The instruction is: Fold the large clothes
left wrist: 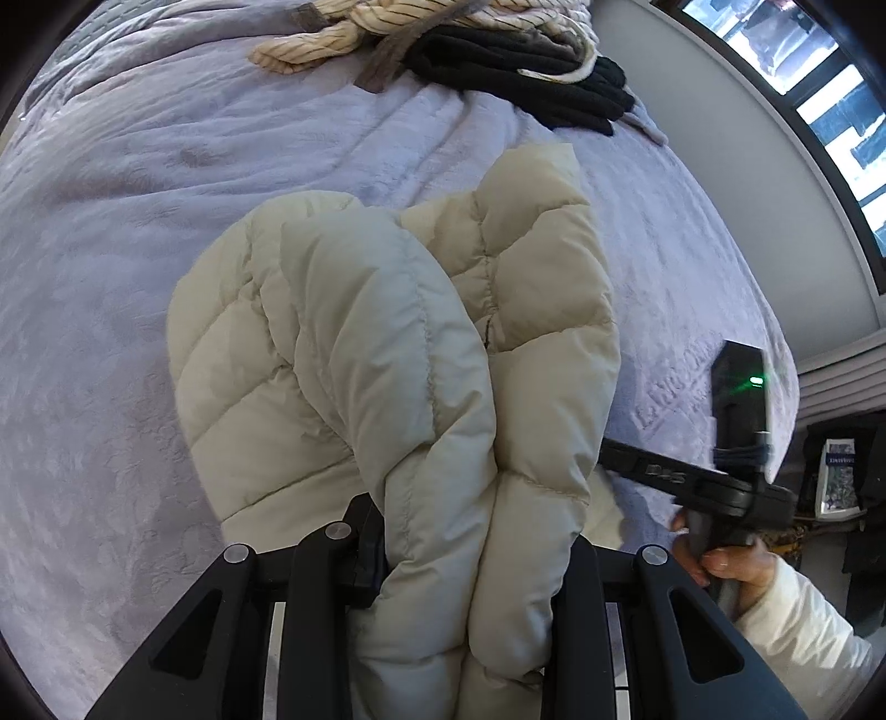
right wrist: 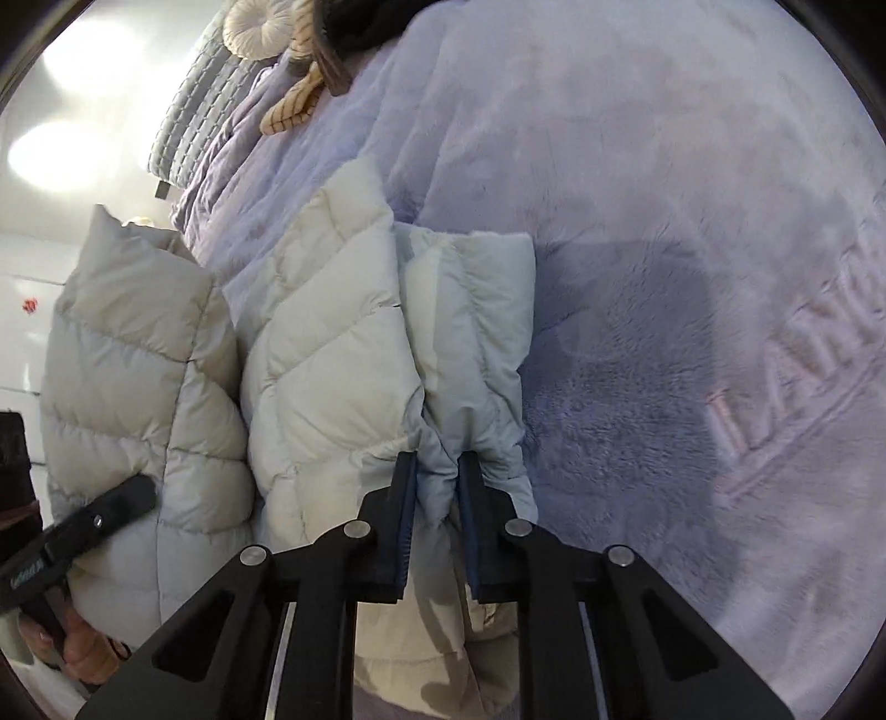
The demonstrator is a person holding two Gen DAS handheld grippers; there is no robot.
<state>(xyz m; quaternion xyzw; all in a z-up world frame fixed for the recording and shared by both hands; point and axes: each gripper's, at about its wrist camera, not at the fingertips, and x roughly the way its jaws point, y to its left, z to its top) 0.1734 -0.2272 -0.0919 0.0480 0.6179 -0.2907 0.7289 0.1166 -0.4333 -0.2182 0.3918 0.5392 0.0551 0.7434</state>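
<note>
Gripping a thick bunched fold of the cream quilted down jacket, the left gripper is pointing steeply down, its jaws pressing the padding from both sides. Ahead of its fingers the jacket is ballooning out over the lavender plush blanket that is covering the bed. Farther ahead, at the bed's far edge, a cream striped garment and a black garment are lying in a heap, touching each other. To the right of the left gripper, a person's hand in a cream sleeve is holding the right gripper's handle.

The right gripper is pinching a narrow quilted edge of the same jacket between its blue-padded fingers; this may be a cuff or hem, though the view is not settling which. Left of it, another padded section is hanging, with the left gripper's finger lying against it. To its right, the blanket is showing embossed lettering.
</note>
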